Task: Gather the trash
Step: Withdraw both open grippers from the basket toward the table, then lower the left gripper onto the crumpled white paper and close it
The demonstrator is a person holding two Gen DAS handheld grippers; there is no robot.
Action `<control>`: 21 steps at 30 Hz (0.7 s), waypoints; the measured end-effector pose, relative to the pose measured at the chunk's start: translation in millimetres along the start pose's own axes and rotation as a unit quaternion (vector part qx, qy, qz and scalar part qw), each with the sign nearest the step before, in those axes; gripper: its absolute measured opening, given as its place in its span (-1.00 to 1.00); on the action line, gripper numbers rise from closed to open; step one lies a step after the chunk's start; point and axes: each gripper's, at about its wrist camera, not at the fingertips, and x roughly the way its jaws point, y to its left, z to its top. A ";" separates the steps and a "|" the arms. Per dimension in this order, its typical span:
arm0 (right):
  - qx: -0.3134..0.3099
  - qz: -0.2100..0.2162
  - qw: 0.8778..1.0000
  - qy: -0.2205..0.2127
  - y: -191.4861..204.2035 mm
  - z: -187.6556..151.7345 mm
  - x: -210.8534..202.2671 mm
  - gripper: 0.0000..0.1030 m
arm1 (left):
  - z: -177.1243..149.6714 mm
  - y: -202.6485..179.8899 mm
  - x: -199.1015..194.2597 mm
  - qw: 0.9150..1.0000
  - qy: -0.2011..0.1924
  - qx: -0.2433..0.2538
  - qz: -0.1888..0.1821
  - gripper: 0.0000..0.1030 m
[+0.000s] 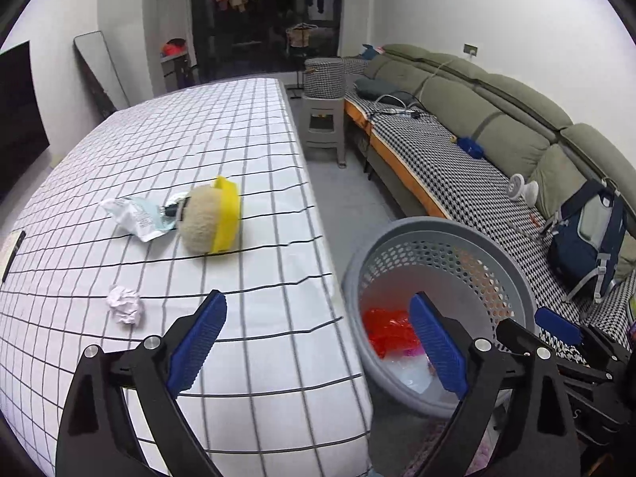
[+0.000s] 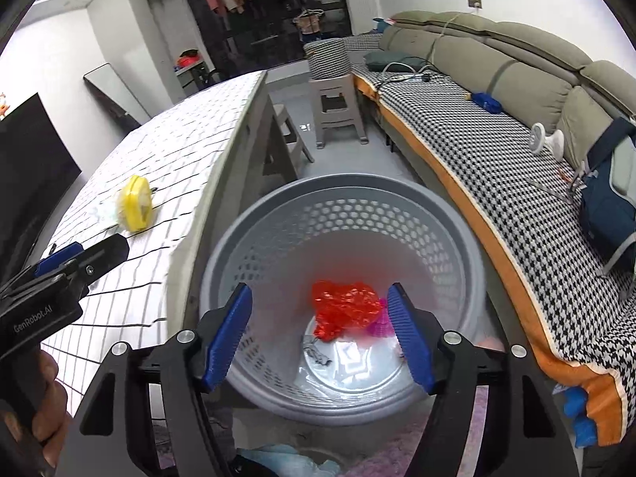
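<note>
Our left gripper (image 1: 318,342) and right gripper (image 2: 320,334) are both spread, empty. The paper ball (image 1: 125,305) on the table (image 1: 238,127) looks light, soft; we'd pinch across its middle

A: Where did the left wrist view look from?
B: From above the table (image 1: 222,127) edge, facing along it; the basket (image 1: 512,274) lay behind its right jaw.
A: And the right?
B: Close over the basket (image 2: 278,202), looking down between its jaws (both views shared basket, table and sofa (image 2: 497,55)).
</note>
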 end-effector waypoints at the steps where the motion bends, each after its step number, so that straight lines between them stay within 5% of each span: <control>1: -0.003 0.004 1.000 0.000 4.0 0.0 0.7 0.32 | -0.7 6.4 -1.7 1.000 -0.001 -0.006 0.004 0.80; 11: -0.046 0.036 0.998 0.008 53.4 7.6 16.0 0.34 | -7.7 71.0 -2.1 0.996 0.004 -0.062 0.062 0.81; 21: -0.084 0.067 0.994 0.033 97.3 20.6 47.6 0.34 | -11.4 144.9 18.1 0.983 0.027 -0.127 0.126 0.81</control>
